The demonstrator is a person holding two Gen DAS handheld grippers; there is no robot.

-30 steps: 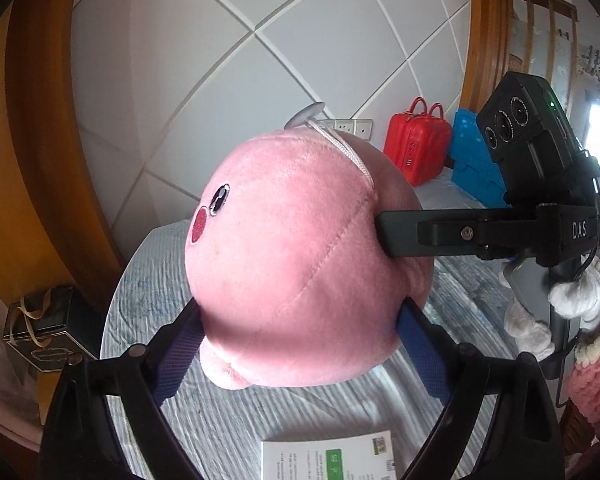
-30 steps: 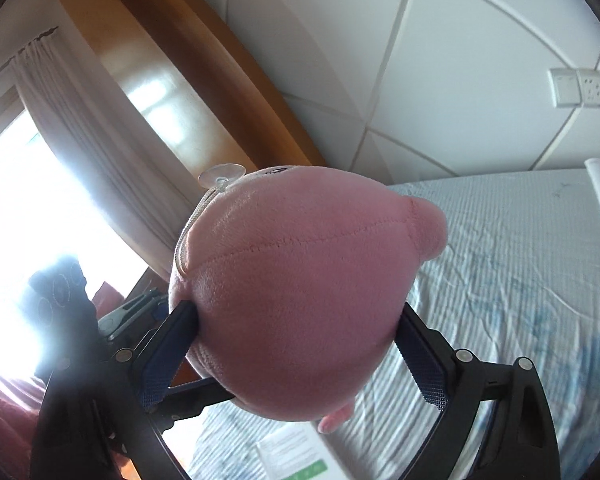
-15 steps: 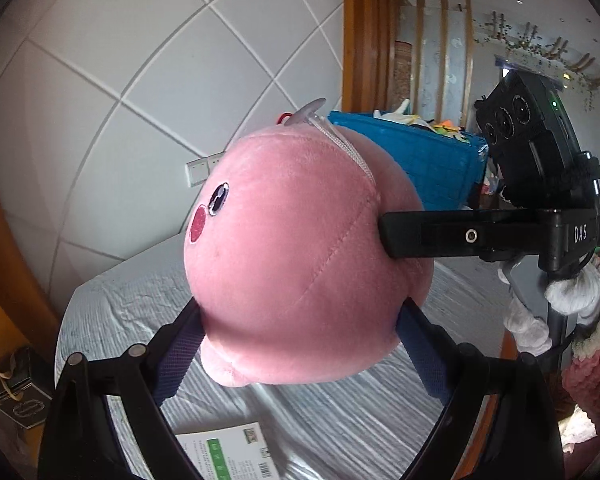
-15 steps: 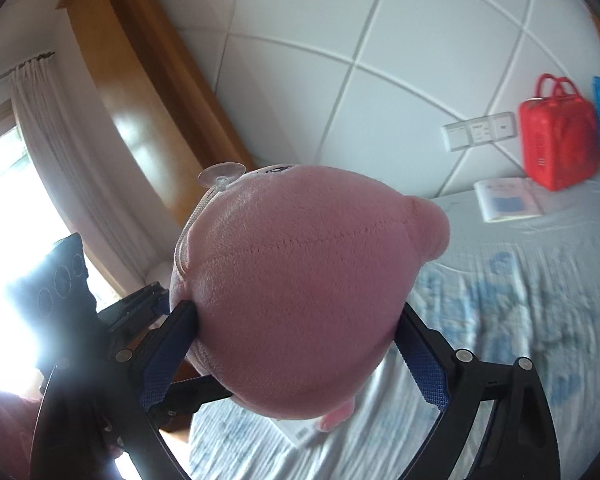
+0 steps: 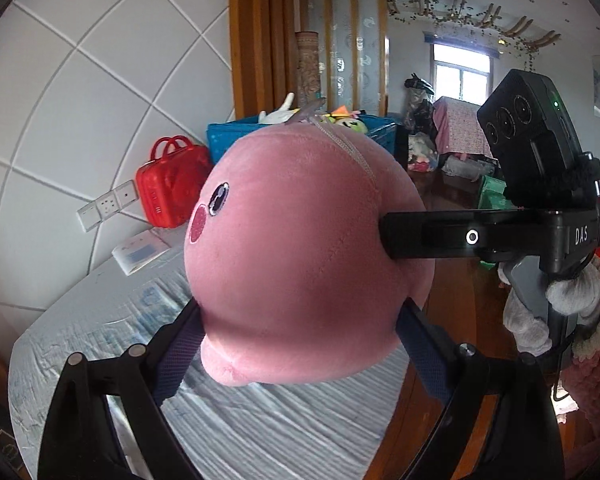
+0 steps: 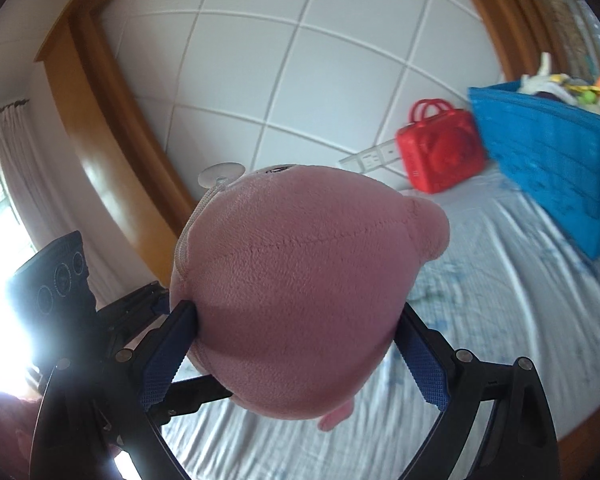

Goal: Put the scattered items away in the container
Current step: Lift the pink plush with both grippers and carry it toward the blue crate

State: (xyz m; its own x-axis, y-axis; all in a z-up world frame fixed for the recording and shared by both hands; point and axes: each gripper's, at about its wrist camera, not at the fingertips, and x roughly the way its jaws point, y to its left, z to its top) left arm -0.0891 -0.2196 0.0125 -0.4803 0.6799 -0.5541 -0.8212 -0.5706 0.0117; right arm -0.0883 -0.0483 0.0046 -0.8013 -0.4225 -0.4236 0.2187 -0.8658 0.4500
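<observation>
A round pink plush toy [image 5: 300, 256] with a suction cup on a cord hangs in the air over the bed, held from two sides. My left gripper [image 5: 300, 340] is shut on its lower part, blue pads pressed into both flanks. The right gripper's black finger [image 5: 432, 236] digs into the toy from the right. In the right wrist view the pink plush toy [image 6: 300, 292] fills the centre with my right gripper [image 6: 296, 352] shut on it. The blue crate [image 6: 552, 160] stands on the bed at the far right, filled with several toys; the blue crate [image 5: 228, 136] also shows behind the plush.
A red toy case [image 6: 440, 152] stands beside the crate against the white tiled wall. An open booklet [image 5: 140, 248] lies on the pale blue bed sheet [image 5: 260, 420]. A wooden floor and a cluttered room lie past the bed's right edge. A gloved hand [image 5: 568, 292] holds the right gripper.
Both grippers have swung to the right with the plush still held. The blue crate and red case have come further into view and look closer.
</observation>
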